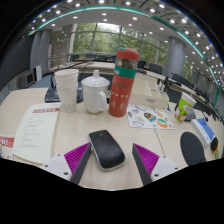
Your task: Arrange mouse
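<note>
The claw (112, 160) stands wide apart, its two fingers with their magenta pads (76, 156) reaching forward over the pale wooden desk (70, 128). Between the fingers lies the black, glossy, oval computer mouse (106, 149), resting on the desk with a clear gap on each side; neither pad touches it.

Beyond the mouse, further across the desk, a tall red plastic bottle with a green band (123, 83) stands upright. Just beside it, on its left, is a white ceramic mug with a lid (95, 94), and next to that a stack of white paper cups (67, 86). A white printed sheet with red lettering (35, 132) lies flat on the desk to the left of the claw. To the right of the bottle lies a small colourful printed card (149, 118), with a round black disc (193, 149) near the right finger.
</note>
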A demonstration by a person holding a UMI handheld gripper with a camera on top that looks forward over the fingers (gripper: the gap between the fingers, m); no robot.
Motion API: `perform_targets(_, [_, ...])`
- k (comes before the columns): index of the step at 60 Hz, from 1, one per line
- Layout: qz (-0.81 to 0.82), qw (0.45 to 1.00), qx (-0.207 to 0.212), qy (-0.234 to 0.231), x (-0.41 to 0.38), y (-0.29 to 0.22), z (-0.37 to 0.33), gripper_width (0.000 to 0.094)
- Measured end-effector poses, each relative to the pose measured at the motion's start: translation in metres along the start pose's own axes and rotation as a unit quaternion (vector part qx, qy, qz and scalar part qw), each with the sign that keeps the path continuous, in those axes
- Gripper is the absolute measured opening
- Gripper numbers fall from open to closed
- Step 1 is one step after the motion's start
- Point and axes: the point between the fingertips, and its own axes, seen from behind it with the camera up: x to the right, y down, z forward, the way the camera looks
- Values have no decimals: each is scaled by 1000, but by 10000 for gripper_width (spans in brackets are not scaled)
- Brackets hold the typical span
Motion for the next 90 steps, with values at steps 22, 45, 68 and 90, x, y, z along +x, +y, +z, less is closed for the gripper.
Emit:
perform_targets(22, [11,999,-16,-40,-12,-11,25,452])
perform_targets(45, [-3,995,43,-91,-12,-66,-23,321])
perform_targets(68, [44,990,121,-60,209,-139,-108,319])
perform_targets(90, [29,999,4,-26,334,23,-11,321])
